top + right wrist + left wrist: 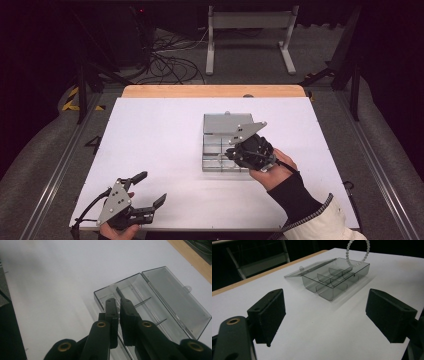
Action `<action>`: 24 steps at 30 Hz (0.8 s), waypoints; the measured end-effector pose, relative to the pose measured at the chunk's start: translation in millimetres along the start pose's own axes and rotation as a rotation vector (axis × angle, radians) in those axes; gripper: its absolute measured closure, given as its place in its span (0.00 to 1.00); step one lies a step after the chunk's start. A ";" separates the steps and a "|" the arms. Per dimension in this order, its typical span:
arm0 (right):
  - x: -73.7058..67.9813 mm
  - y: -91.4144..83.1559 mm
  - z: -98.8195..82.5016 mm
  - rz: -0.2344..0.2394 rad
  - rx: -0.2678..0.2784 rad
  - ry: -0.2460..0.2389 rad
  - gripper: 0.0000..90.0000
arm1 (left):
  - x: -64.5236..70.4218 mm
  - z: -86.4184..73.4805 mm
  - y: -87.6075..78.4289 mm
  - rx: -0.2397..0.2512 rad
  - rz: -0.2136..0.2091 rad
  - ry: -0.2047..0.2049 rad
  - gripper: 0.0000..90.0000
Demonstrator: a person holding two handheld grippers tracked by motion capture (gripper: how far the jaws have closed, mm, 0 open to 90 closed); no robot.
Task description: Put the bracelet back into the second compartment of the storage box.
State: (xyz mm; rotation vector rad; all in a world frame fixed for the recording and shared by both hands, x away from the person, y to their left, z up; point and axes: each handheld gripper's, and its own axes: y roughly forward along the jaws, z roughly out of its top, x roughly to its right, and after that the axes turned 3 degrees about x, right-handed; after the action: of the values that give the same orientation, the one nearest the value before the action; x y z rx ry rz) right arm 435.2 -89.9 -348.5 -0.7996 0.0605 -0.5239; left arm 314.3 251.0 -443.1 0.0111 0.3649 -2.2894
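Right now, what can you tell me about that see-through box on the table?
The box looks like smoky clear plastic, shallow and rectangular, split by thin dividers into compartments. Its hinged lid lies flat open, a small tab on its edge. It sits on the white table. A ring of pale beads hangs above one end; the right gripper, jaws shut, hovers over it.

A lab or recording studio: a white tabletop [165, 150] on grey carpet, ringed by dark curtains, metal rails [55, 170], tangled cables [170, 60] and hazard tape [75, 100].
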 end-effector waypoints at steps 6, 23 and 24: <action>12.0 2.2 2.5 -0.015 0.011 0.032 0.95 | 0.0 0.0 0.1 0.000 0.001 0.000 0.19; 45.9 20.1 2.6 -0.062 0.033 0.125 0.95 | -0.1 0.0 0.1 -0.001 -0.001 0.001 0.19; 49.5 23.4 2.5 -0.064 0.034 0.140 0.95 | 0.0 0.0 0.0 -0.001 -0.001 0.001 0.19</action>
State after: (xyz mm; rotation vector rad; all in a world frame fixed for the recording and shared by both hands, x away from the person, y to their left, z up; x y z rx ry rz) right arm 488.9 -97.9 -356.1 -0.7321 0.1554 -0.6402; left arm 314.4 251.0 -443.1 0.0112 0.3669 -2.2907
